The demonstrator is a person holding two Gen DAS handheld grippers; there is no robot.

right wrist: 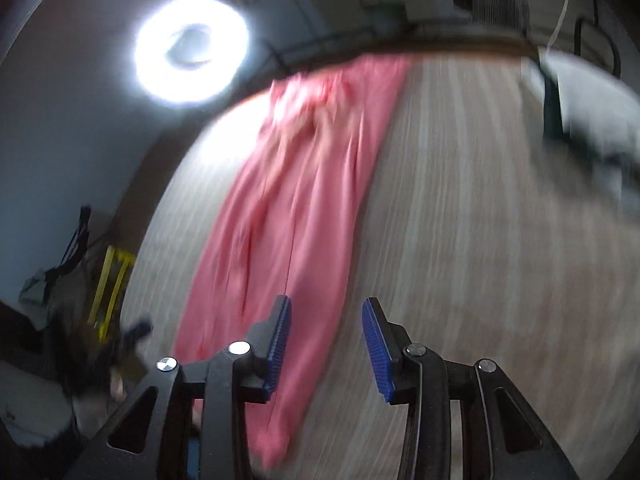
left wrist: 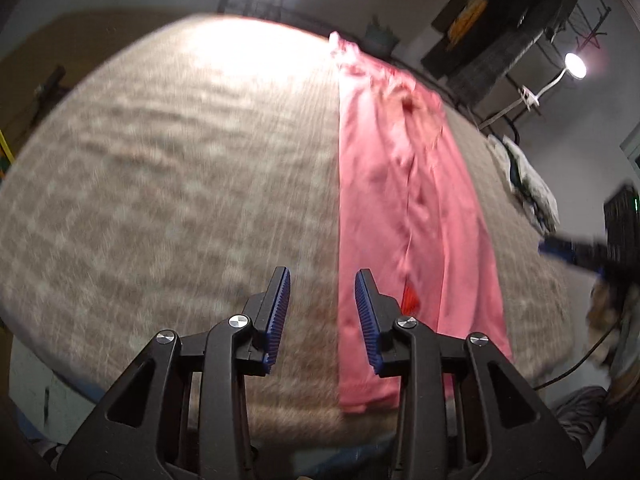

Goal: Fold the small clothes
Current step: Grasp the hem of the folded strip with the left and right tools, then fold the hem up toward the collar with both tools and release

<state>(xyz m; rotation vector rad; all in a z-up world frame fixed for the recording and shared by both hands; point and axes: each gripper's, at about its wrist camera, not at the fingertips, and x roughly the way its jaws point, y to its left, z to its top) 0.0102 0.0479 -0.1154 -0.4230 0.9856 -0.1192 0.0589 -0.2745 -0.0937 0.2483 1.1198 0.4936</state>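
Basically, pink garment (left wrist: 404, 208) is lying lengthwise in a long strip on the grey-covered tabletop (left wrist: 160, 168). Left gripper (left wrist: 322, 280) and right gripper (right wrist: 326, 308) fingers are hovering spread, grasping nothing. Any writing is blurring out.

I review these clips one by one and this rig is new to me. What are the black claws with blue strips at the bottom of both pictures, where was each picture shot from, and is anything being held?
There is no robot here: a person holds a two-finger gripper in each hand, and each carries a wide-angle camera looking along its fingers. One picture looks past the left gripper, the other past the right gripper; the blue strips are ribbed finger pads. Both stand open with nothing between them. On the beige checked cover lies a long pink garment, stretched out in a strip. A small pile of light clothes sits near the far right edge. A ring light shines above. The right picture is blurred.
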